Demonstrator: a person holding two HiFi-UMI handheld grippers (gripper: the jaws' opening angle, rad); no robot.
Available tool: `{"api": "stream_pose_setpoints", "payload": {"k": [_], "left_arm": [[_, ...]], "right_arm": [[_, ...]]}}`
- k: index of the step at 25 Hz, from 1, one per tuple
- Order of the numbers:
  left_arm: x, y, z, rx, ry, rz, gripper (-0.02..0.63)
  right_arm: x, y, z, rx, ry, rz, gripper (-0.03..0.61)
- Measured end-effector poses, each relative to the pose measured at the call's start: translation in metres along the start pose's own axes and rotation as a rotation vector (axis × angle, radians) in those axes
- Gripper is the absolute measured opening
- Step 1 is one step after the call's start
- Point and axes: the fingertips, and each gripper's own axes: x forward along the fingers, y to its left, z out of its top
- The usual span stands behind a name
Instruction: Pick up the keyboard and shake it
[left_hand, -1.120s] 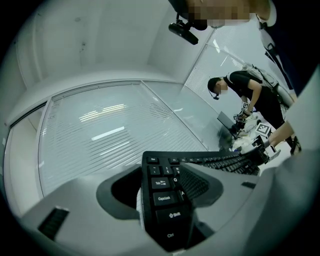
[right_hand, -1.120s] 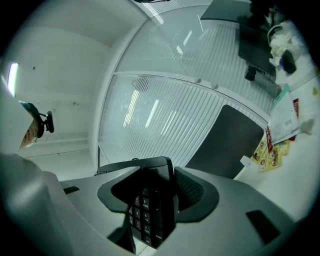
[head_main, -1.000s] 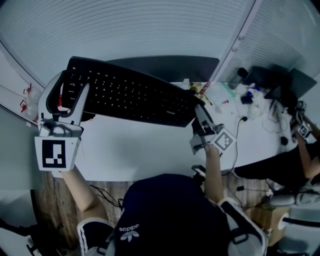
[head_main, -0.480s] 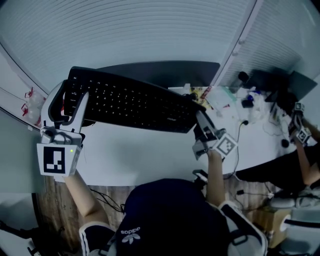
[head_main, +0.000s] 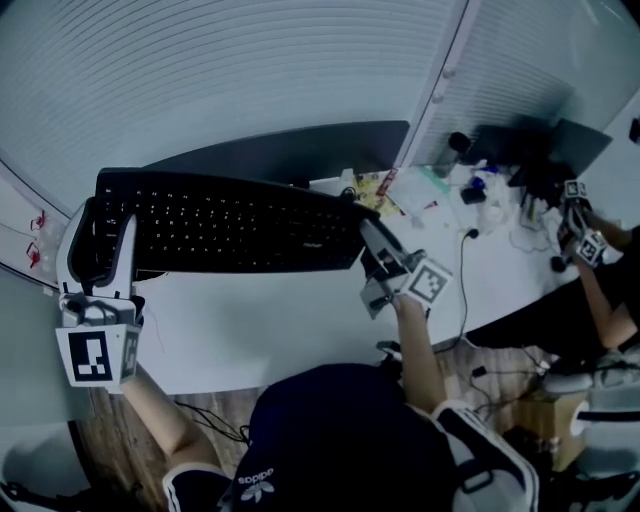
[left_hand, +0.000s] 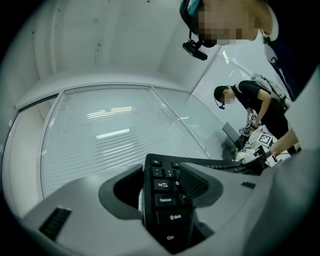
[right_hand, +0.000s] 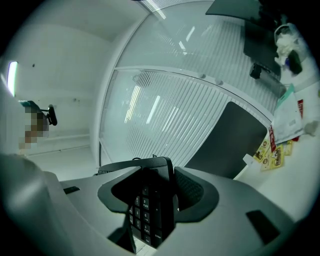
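Note:
A black keyboard (head_main: 230, 222) is held in the air above the white desk (head_main: 260, 320), lying nearly level across the head view. My left gripper (head_main: 100, 228) is shut on the keyboard's left end. In the left gripper view the keyboard (left_hand: 167, 200) stands edge-on between the jaws of the left gripper (left_hand: 167, 182), its Tab, Caps Lock and Shift keys showing. My right gripper (head_main: 368, 238) is shut on the keyboard's right end. The number-pad end of the keyboard (right_hand: 149, 210) fills the gap of the right gripper (right_hand: 152, 187).
A dark mat (head_main: 290, 150) lies on the desk behind the keyboard, against a ribbed glass partition. Snack packets (head_main: 372, 186), cables and small items clutter the desk's right part. Another person (head_main: 590, 270) with grippers works at the far right.
The keyboard and both grippers have shifted left and down in the head view. The keyboard, tilted down to the right before, now lies almost level. Both grips have held.

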Motion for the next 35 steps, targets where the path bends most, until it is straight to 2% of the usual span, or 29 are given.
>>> {"api": "stream_pose_setpoints", "payload": {"k": [4, 8, 15, 18, 22, 28, 31, 35], "left_arm": [[0.001, 0.003, -0.001, -0.017, -0.019, 0.001, 0.230], [0.000, 0.002, -0.006, -0.027, 0.018, 0.016, 0.230], [0.003, 0.005, -0.013, -0.057, 0.032, 0.013, 0.229], [-0.003, 0.006, -0.011, -0.049, 0.037, 0.024, 0.229], [-0.001, 0.005, -0.013, -0.046, 0.041, 0.027, 0.229], [-0.003, 0.007, -0.019, -0.095, 0.034, 0.013, 0.225], [-0.006, 0.010, -0.022, -0.124, 0.021, 0.014, 0.214], [-0.004, 0.011, -0.019, -0.160, 0.004, 0.027, 0.213]], "right_arm": [[0.000, 0.001, 0.001, -0.059, 0.026, -0.019, 0.190], [-0.002, -0.001, 0.008, -0.080, 0.041, -0.032, 0.190], [-0.002, -0.003, 0.003, -0.034, 0.048, -0.055, 0.190], [-0.008, 0.001, 0.002, -0.042, 0.070, -0.032, 0.189], [-0.004, -0.001, 0.010, -0.030, 0.040, -0.038, 0.189], [-0.003, 0.001, 0.016, 0.000, -0.004, -0.048, 0.181], [-0.007, 0.007, 0.019, 0.037, -0.011, 0.014, 0.172], [-0.010, 0.006, 0.031, -0.016, -0.037, -0.016, 0.172]]}}
